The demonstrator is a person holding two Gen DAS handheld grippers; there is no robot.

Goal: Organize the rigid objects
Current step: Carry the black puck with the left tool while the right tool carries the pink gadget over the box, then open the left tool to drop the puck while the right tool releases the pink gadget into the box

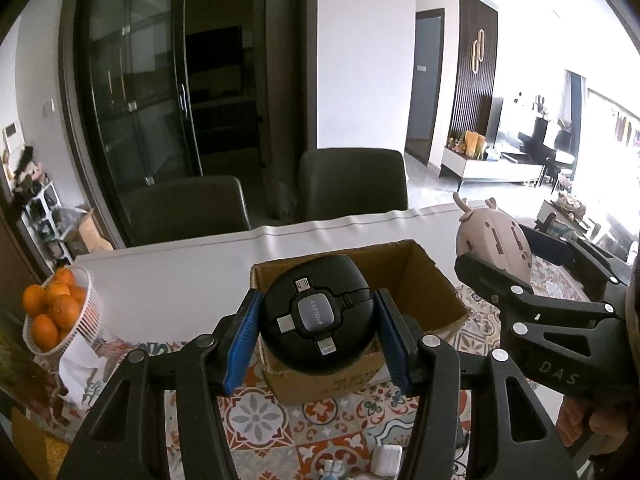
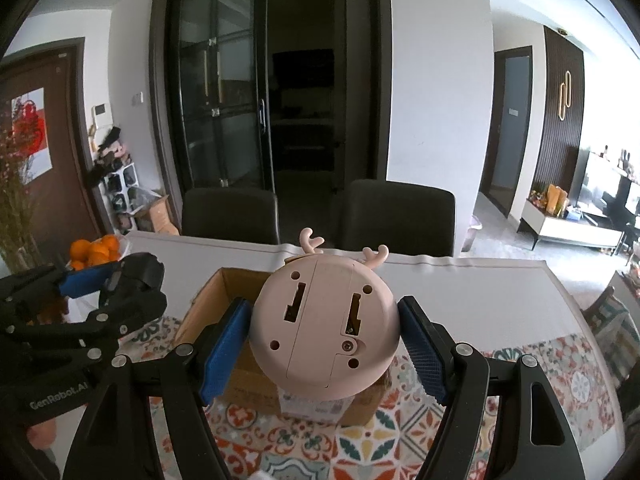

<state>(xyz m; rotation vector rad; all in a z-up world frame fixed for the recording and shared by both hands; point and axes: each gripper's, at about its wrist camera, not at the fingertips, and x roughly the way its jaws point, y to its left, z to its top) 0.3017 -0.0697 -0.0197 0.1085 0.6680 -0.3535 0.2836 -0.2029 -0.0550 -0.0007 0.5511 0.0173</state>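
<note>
Grip is confirmed on both units: the left gripper (image 1: pixel 318 330) is clamped on a round black cable reel (image 1: pixel 318 316), its flat logo face turned toward the camera, held above the open cardboard box (image 1: pixel 416 280). The right gripper (image 2: pixel 322 336) is closed on a pink antlered clock (image 2: pixel 324 324), back panel facing the camera, antlers upward, held over the same box on the patterned table (image 2: pixel 384 440).

Cardboard box (image 1: pixel 420 280) on table (image 1: pixel 180 280), two chairs (image 1: pixel 352 184) behind, basket of oranges (image 1: pixel 56 312) left.
</note>
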